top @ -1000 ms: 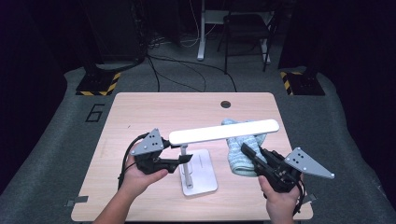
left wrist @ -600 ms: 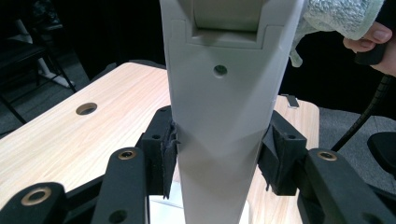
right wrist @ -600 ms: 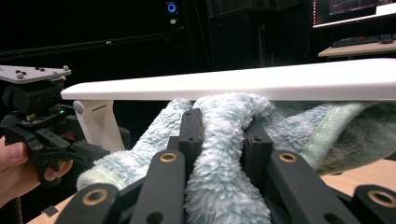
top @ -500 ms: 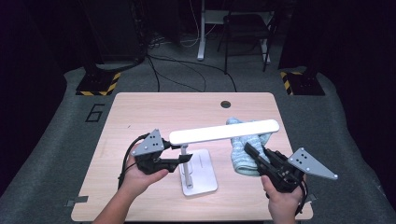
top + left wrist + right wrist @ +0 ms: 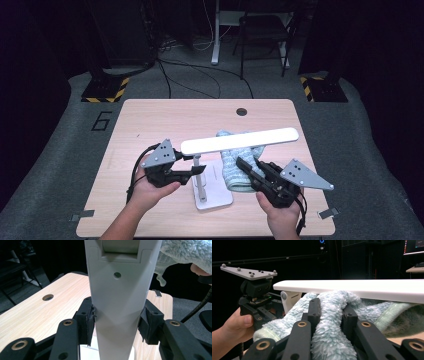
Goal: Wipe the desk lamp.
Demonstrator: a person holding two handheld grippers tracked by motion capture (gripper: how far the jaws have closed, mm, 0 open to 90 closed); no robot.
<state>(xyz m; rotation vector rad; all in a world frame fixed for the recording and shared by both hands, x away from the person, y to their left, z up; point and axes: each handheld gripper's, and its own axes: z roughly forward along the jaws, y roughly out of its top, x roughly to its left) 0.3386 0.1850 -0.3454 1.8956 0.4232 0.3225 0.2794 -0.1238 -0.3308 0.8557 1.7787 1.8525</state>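
A white desk lamp stands on the wooden table [image 5: 150, 120], with its flat base [image 5: 217, 195] near the front edge and its long head bar [image 5: 240, 141] level above. My left gripper [image 5: 198, 170] is shut on the lamp's upright stem [image 5: 116, 302], one pad pressing on each side. A fluffy light-blue cloth [image 5: 234, 170] lies bunched under the bar, just right of the stem. My right gripper [image 5: 243, 165] is shut on a fold of the cloth [image 5: 332, 322]. In the right gripper view the bar [image 5: 362, 288] runs just above the cloth, and the left gripper [image 5: 270, 307] sits beyond it.
A round cable hole [image 5: 242, 111] sits in the table's far edge. Beyond the table are floor cables, a chair [image 5: 265, 30] and two yellow-and-black striped feet [image 5: 105, 91]. The table's far and left parts are bare wood.
My right gripper has drawn the cloth to the left, closer to the lamp stem, and it now lies more bunched under the bar. The left gripper and the lamp have stayed put.
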